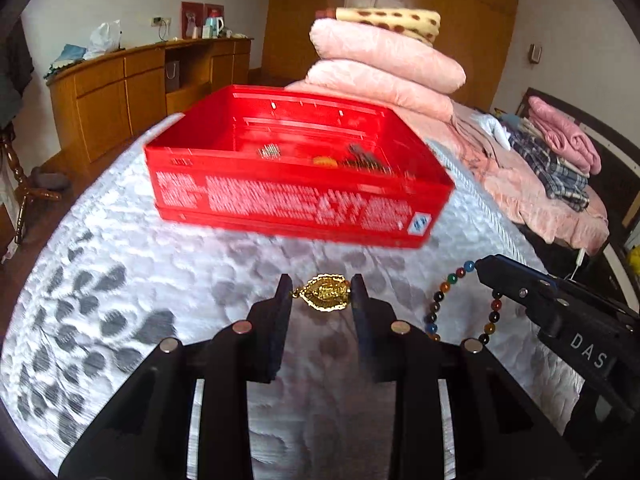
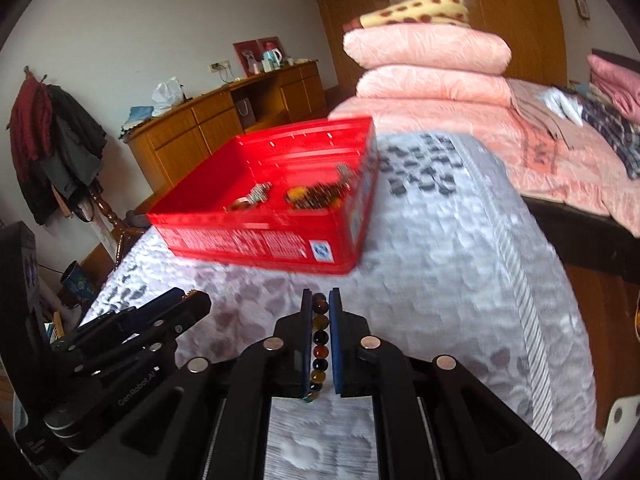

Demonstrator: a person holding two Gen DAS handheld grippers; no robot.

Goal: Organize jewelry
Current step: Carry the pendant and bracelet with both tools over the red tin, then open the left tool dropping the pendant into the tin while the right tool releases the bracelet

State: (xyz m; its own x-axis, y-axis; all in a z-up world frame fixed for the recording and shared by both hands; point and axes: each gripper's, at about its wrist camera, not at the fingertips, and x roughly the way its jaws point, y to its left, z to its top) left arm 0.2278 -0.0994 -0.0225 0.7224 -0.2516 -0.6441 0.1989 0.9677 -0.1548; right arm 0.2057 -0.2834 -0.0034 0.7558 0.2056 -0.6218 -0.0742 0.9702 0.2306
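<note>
A red plastic box point(image 1: 300, 196) stands on the grey-patterned bed cover point(image 1: 120, 240), ahead of both grippers. Several jewelry pieces point(image 2: 312, 194) lie inside it. My left gripper point(image 1: 321, 289) is shut on a gold leaf-shaped pendant point(image 1: 326, 296), pinched between the fingertips just short of the box. My right gripper point(image 2: 321, 300) is shut on a string of multicoloured beads point(image 2: 320, 340), which runs along between its pads. In the left wrist view the right gripper point(image 1: 482, 266) comes in from the right, and the bead bracelet point(image 1: 434, 308) hangs from it in a loop. The left gripper point(image 2: 194, 300) shows low on the left in the right wrist view.
Folded pink quilts point(image 1: 384, 68) with a spotted blanket on top are stacked behind the box. Folded clothes point(image 1: 560, 152) lie at the far right of the bed. A wooden sideboard point(image 1: 132, 84) runs along the wall, and a coat stand point(image 2: 52, 148) is to the left. The mattress edge point(image 2: 520, 264) drops off to the right.
</note>
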